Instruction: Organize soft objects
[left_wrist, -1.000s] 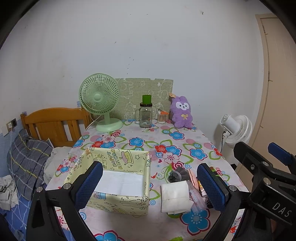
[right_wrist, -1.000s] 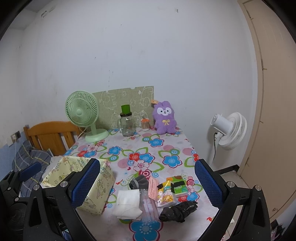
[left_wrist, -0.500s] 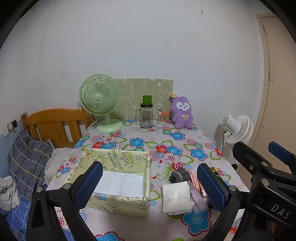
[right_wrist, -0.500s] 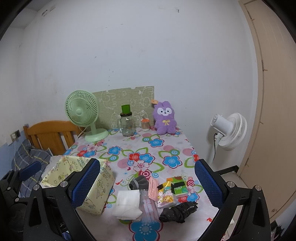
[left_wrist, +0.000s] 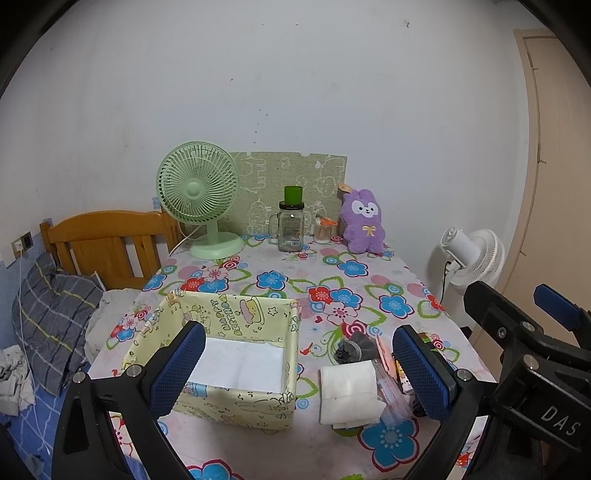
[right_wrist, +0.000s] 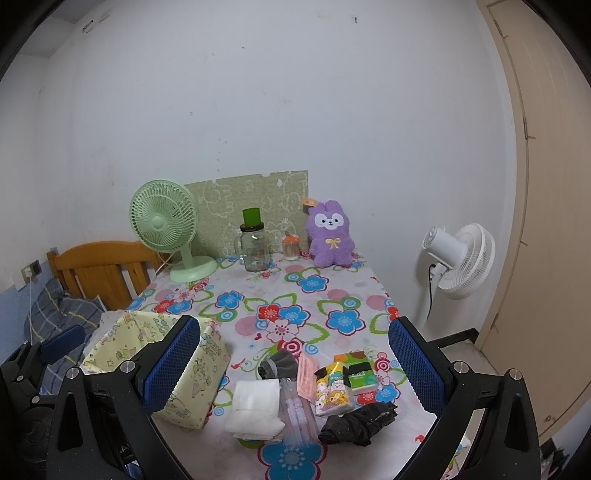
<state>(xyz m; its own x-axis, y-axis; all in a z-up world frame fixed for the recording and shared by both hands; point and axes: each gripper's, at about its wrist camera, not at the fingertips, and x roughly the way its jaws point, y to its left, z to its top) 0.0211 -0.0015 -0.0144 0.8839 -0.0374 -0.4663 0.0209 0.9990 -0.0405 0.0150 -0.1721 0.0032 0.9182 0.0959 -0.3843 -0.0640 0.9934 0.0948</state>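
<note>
A yellow patterned fabric box (left_wrist: 236, 350) stands open on the floral table, with a white bottom; it also shows in the right wrist view (right_wrist: 177, 369). To its right lie soft things: a folded white cloth (right_wrist: 255, 408), a grey rolled item (right_wrist: 277, 363), a clear packet (right_wrist: 297, 413), a pink packet (right_wrist: 306, 374), tissue packs (right_wrist: 334, 386) and a black crumpled item (right_wrist: 358, 421). My left gripper (left_wrist: 295, 369) is open and empty above the box's near edge. My right gripper (right_wrist: 295, 369) is open and empty above the pile.
At the table's back stand a green desk fan (left_wrist: 199, 199), a glass jar with green lid (left_wrist: 291, 225), a small jar (left_wrist: 322, 230) and a purple plush rabbit (left_wrist: 364, 221). A wooden chair (left_wrist: 107, 243) is left, a white floor fan (right_wrist: 458, 254) right.
Both grippers have drifted only slightly; nothing on the table has moved.
</note>
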